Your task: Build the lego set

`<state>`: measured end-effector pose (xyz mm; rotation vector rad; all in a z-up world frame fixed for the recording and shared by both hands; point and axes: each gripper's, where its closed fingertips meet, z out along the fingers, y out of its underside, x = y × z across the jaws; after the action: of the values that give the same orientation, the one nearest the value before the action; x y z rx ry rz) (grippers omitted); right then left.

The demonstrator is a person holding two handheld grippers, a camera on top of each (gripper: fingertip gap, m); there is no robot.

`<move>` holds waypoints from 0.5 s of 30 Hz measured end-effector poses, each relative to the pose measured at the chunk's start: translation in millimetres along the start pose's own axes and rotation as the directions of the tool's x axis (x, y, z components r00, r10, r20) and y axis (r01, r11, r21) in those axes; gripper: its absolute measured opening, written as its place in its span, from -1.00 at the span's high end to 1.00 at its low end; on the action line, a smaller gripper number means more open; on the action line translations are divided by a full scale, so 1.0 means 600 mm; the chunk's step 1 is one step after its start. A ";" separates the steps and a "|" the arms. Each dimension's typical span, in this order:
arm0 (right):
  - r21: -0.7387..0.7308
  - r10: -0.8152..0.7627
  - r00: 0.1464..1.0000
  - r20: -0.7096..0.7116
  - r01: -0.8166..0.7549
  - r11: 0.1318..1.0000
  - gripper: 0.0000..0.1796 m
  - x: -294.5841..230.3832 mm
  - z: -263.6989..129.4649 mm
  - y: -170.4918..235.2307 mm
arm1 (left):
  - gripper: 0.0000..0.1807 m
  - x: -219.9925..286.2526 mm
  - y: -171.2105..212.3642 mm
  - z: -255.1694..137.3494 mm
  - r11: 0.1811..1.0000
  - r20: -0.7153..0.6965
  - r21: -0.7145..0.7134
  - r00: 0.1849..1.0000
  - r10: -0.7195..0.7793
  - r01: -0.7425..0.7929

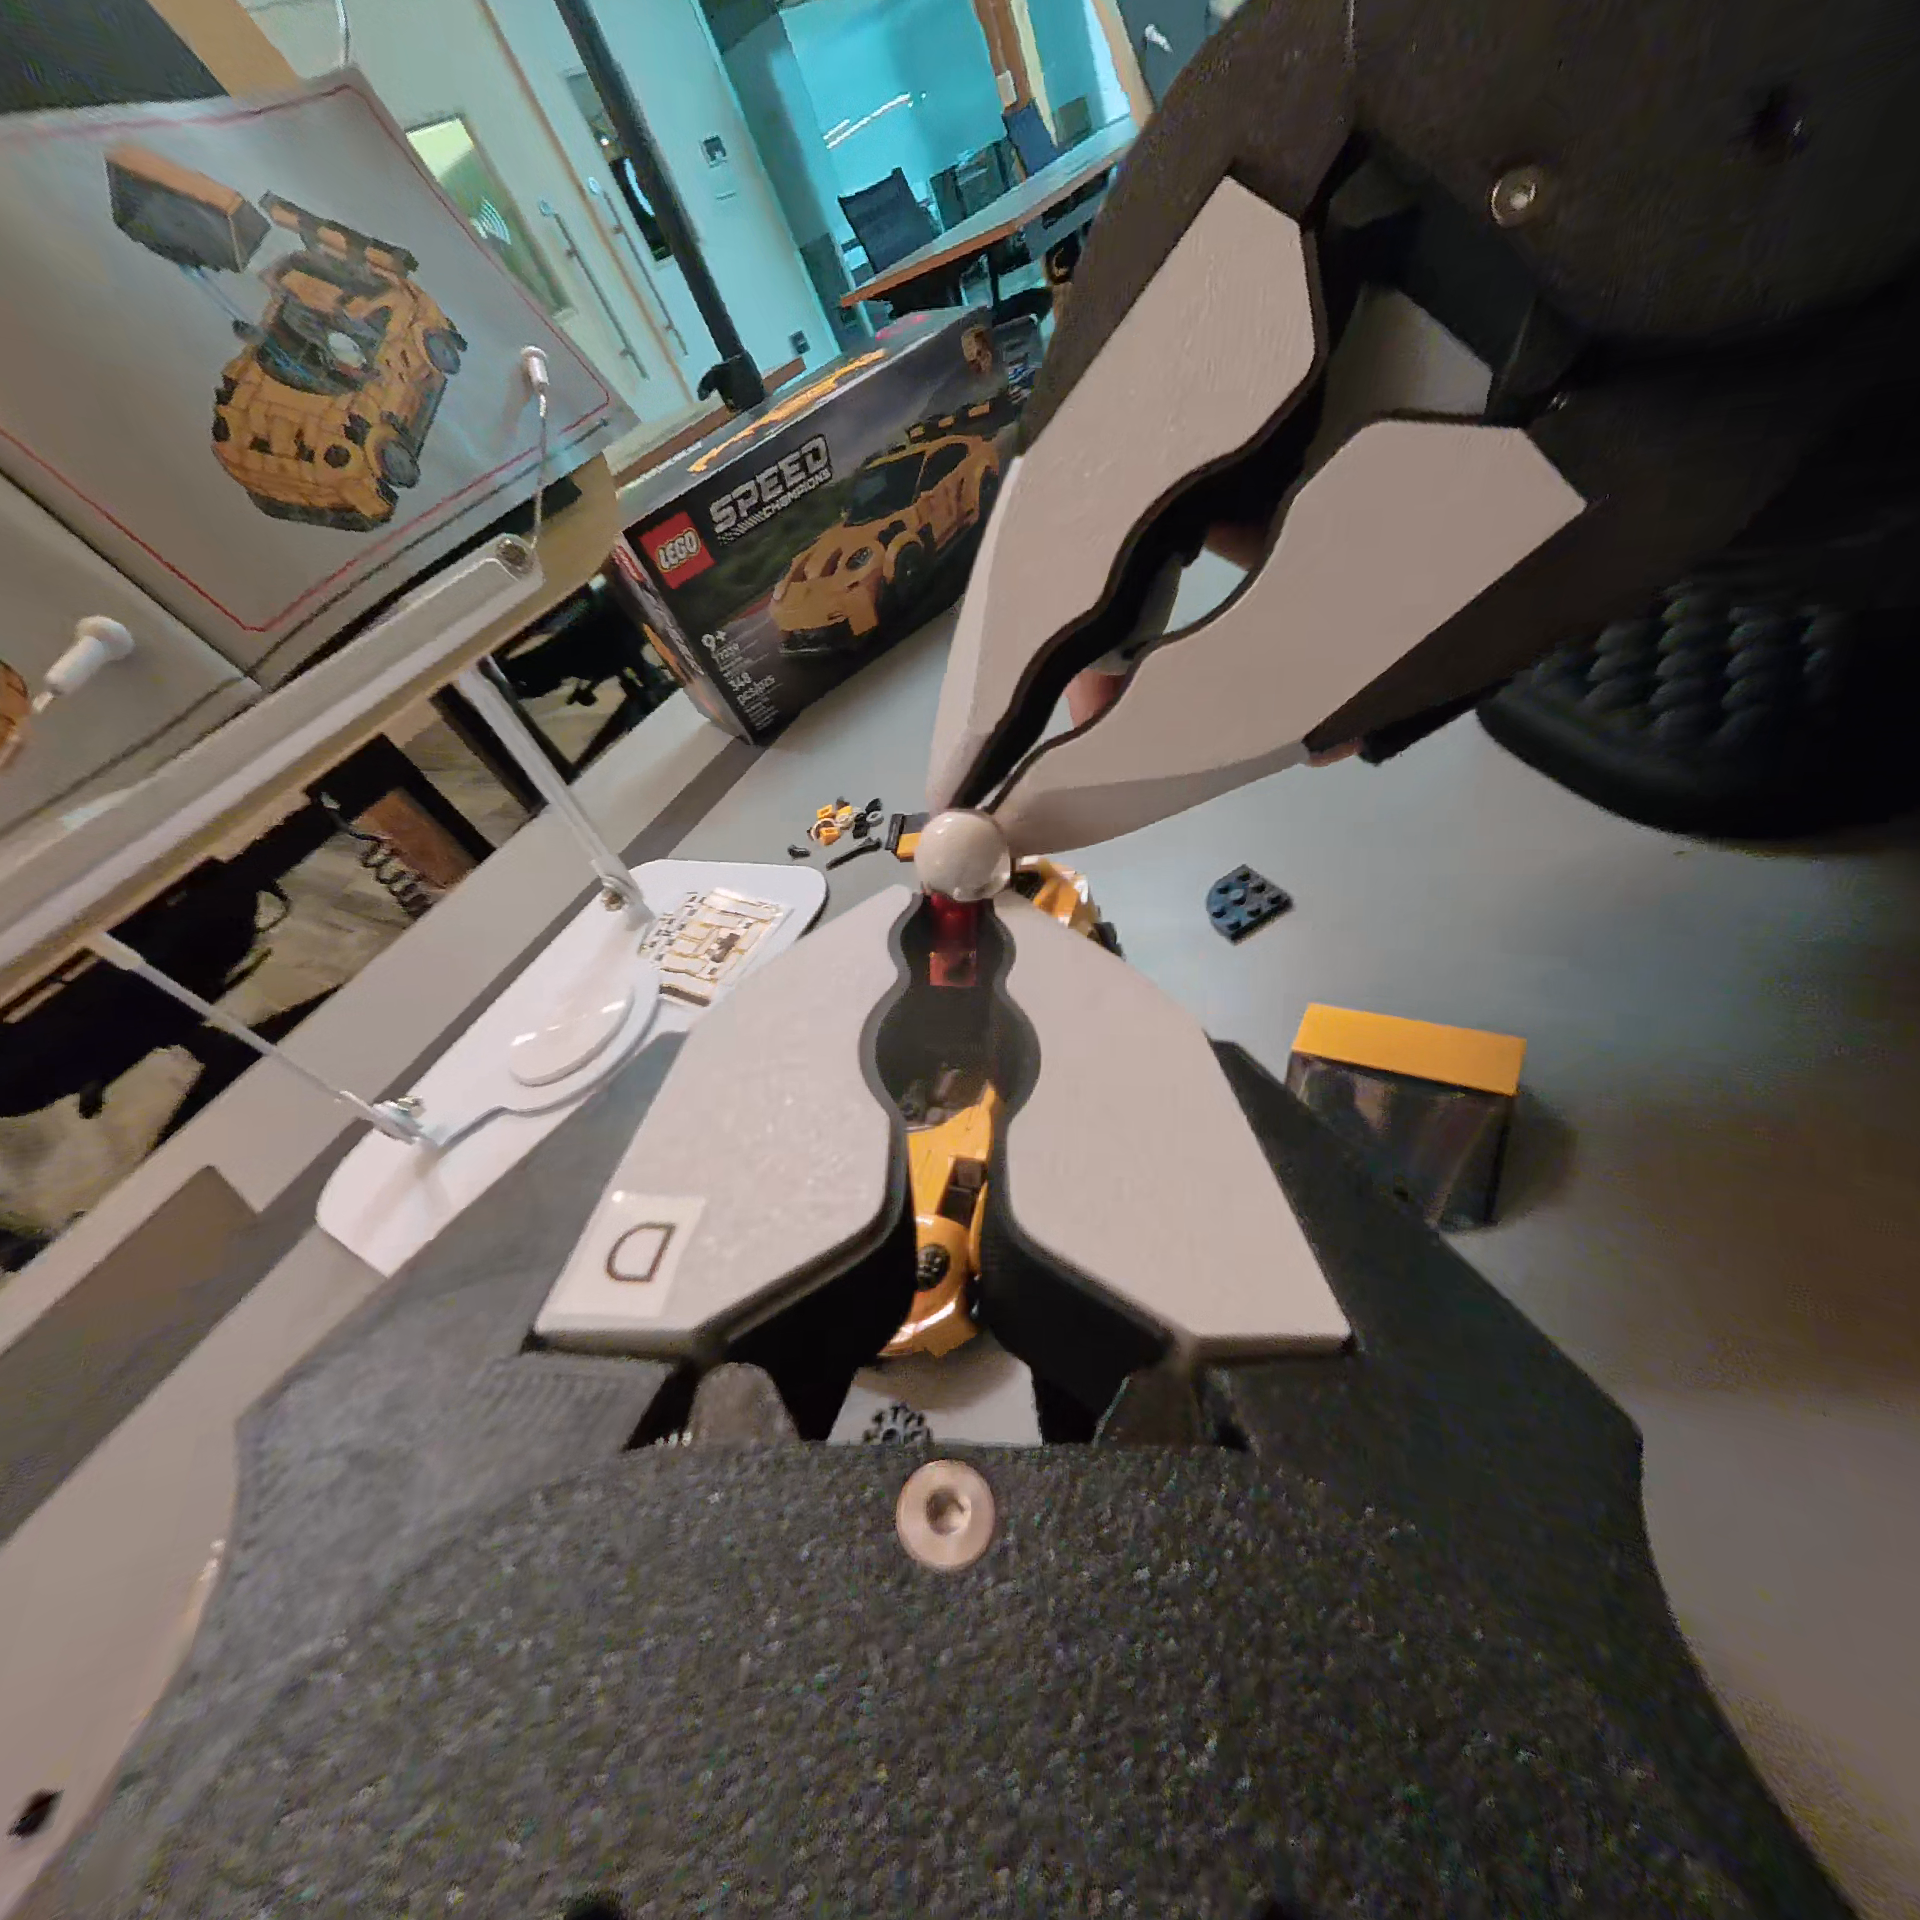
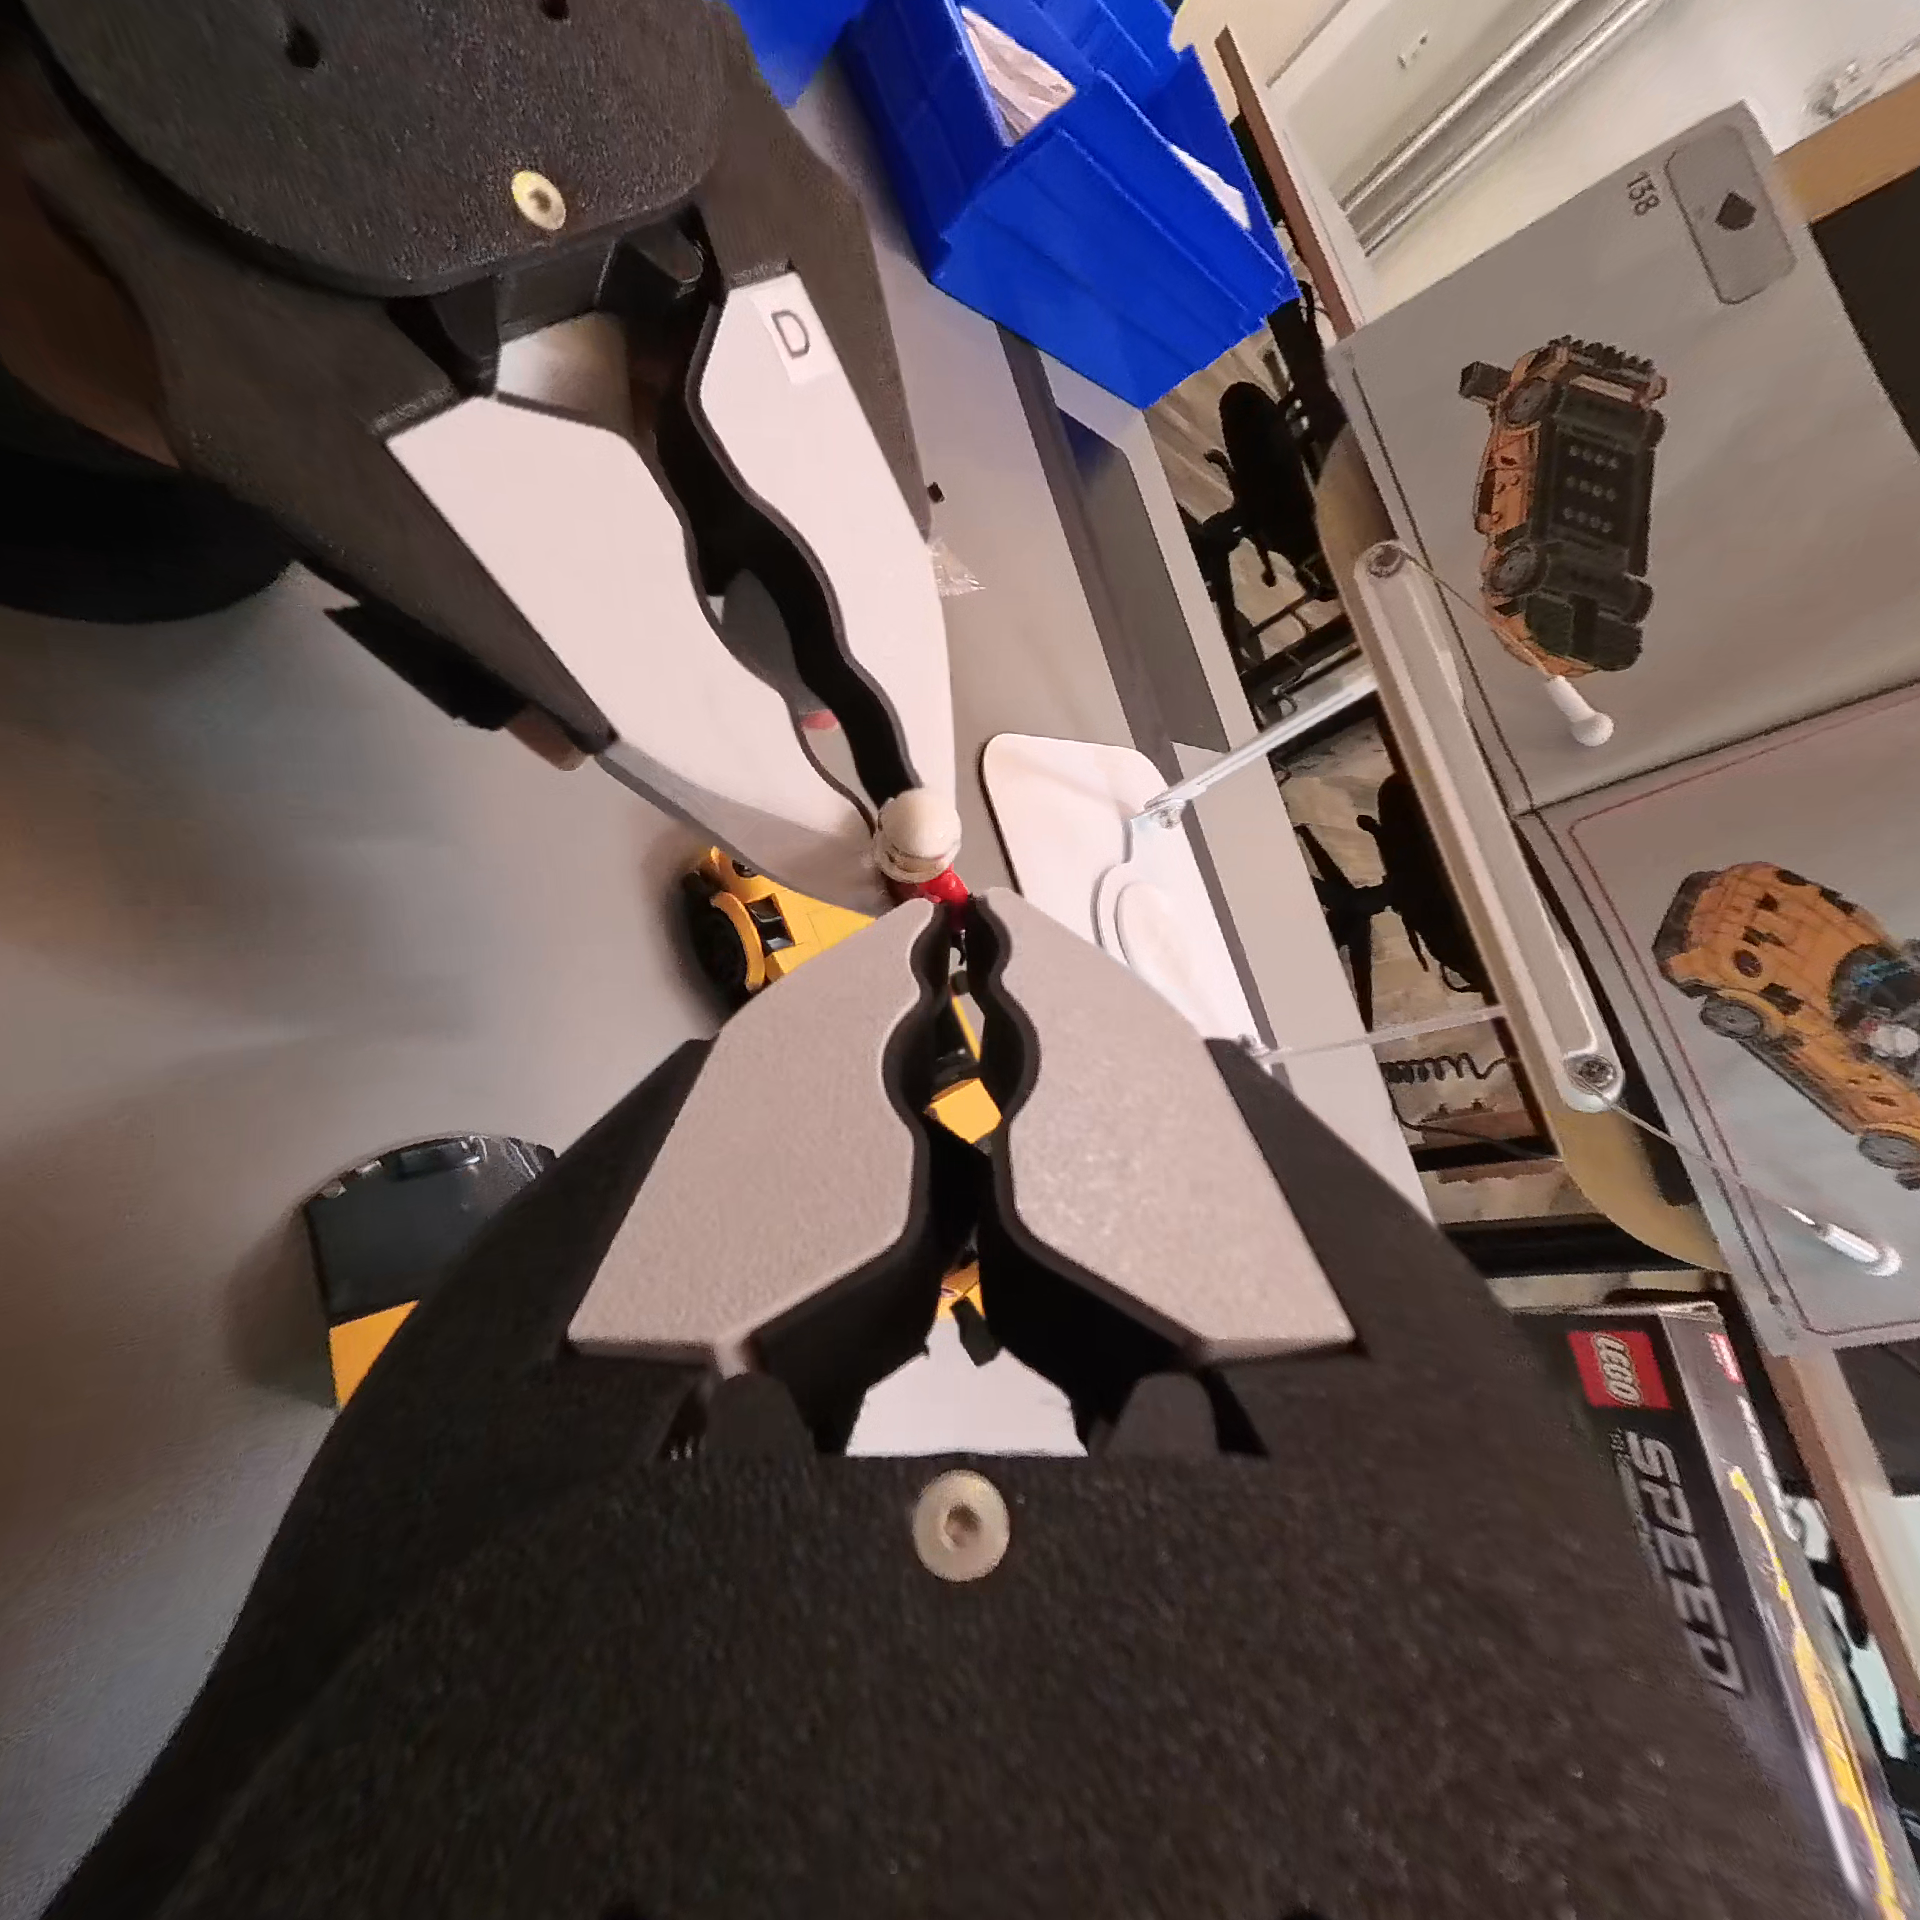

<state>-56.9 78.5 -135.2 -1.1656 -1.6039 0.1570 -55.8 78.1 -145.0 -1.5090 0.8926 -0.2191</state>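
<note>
Minifigure: held in the air between both grippers, above the yellow car on the grey table.
Left gripper: jaws narrow, clamping its red body.
Right gripper: tips closed on its white helmet.

Red-bodied minifigure in white helmet, yellow-and-black car, grey table

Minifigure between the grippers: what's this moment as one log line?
left gripper: shut on red plastic minifigure | right gripper: tips at round white helmet, grip unclear
</note>
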 end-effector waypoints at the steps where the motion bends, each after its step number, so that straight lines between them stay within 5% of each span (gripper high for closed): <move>1: -0.002 -0.004 1.000 -0.004 0.004 1.000 0.97 -0.001 0.000 0.000 | 0.91 0.001 0.001 0.000 1.000 0.005 -0.004 1.000 0.015 -0.015; 15: -0.023 0.009 0.999 -0.045 -0.010 1.000 0.98 -0.011 0.005 0.012 | 0.92 0.005 0.011 0.005 0.999 0.024 -0.049 0.999 0.024 -0.023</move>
<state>-55.6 78.7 -145.1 -1.1868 -1.5649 0.1185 -54.7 79.0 -152.8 -1.5420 0.9015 -0.1628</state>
